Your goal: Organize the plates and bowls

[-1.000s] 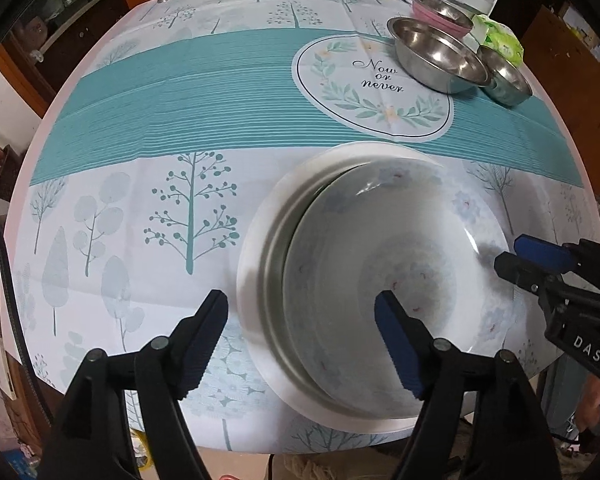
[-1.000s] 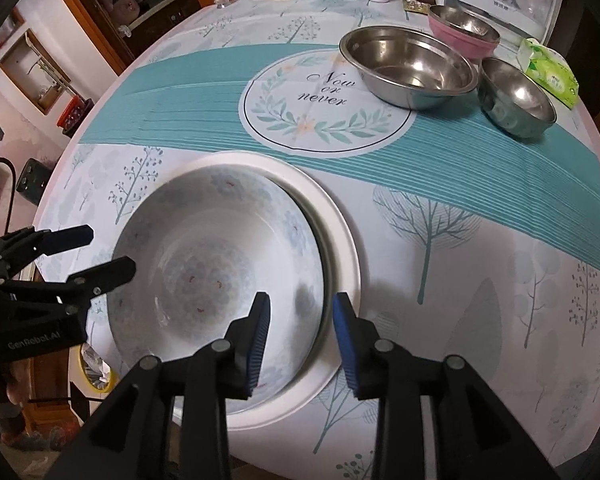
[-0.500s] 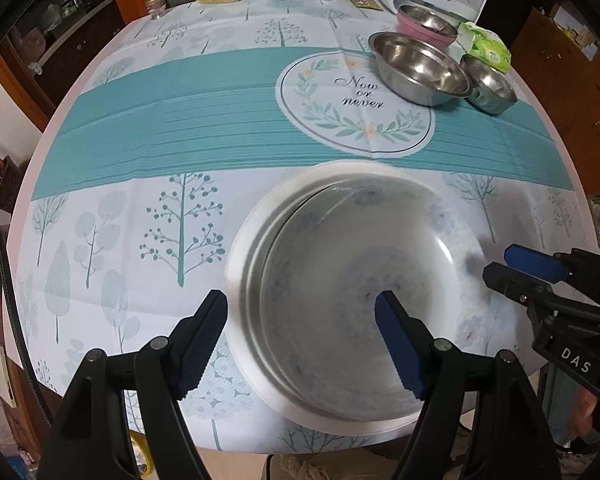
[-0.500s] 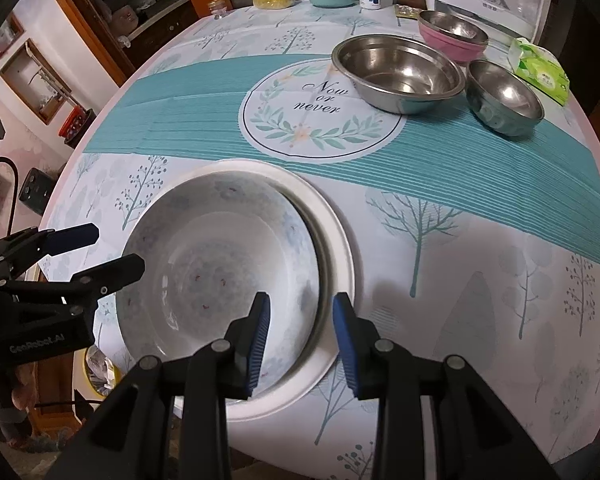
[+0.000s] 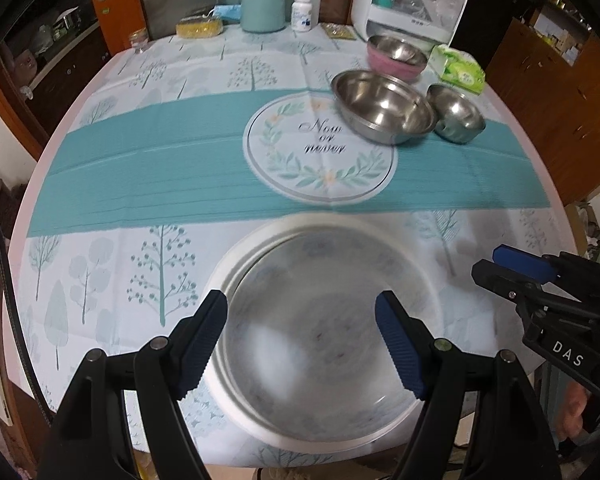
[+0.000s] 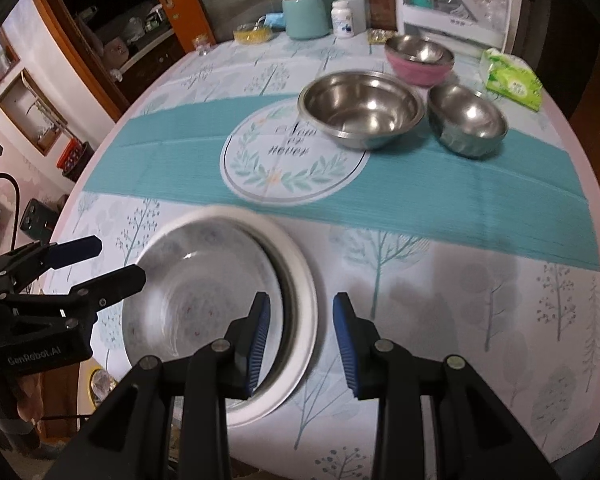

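A round table (image 5: 100,184) in a tree-print cloth filled the view. Nearest, the left gripper (image 5: 301,340) hung wide apart, empty; the right gripper (image 6: 300,338) stood narrower, empty too. Below them a floral bowl (image 5: 320,320) sat in a white plate (image 6: 300,280). Far right stood three steel bowls (image 5: 384,106).

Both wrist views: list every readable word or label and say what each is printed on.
"Now or never": round wreath emblem on the tablecloth.
"DAS": right gripper body.
"GenRobot.AI": left gripper body.
White bottle label and green tissue pack print: too small to read.
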{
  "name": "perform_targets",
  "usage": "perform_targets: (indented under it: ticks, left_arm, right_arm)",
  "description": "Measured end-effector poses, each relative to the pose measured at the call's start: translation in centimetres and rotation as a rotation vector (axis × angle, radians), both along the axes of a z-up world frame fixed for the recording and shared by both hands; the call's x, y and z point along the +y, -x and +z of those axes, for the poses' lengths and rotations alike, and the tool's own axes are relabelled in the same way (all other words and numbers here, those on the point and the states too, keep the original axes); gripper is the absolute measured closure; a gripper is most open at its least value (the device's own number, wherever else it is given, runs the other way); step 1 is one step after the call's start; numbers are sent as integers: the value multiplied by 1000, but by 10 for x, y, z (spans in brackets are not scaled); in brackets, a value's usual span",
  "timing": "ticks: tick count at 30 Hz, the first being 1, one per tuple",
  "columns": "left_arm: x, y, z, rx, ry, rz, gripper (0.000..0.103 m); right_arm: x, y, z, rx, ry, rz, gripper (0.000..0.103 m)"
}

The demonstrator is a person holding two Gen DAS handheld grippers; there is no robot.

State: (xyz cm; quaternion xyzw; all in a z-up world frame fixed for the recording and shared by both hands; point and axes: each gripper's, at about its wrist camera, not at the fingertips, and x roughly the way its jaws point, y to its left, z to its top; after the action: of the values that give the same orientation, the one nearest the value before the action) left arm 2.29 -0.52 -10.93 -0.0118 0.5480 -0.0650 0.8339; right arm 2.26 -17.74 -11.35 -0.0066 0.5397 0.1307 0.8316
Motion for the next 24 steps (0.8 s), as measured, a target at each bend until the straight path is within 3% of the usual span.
perform_targets:
  ticks: [16,20,24]
  left_arm:
    - [-39,-67,39,-113,-11,-40,24]
    - [-52,-97,39,-124,-25,-71,24]
    - [-63,-134,37,-128,-24,-109,24]
  right_arm:
    - [-47,-41,49,-140,13,-98,70]
    - [-54,-59,48,-152,43,-128,70]
    - [-61,-91,38,-107,36,-170,70]
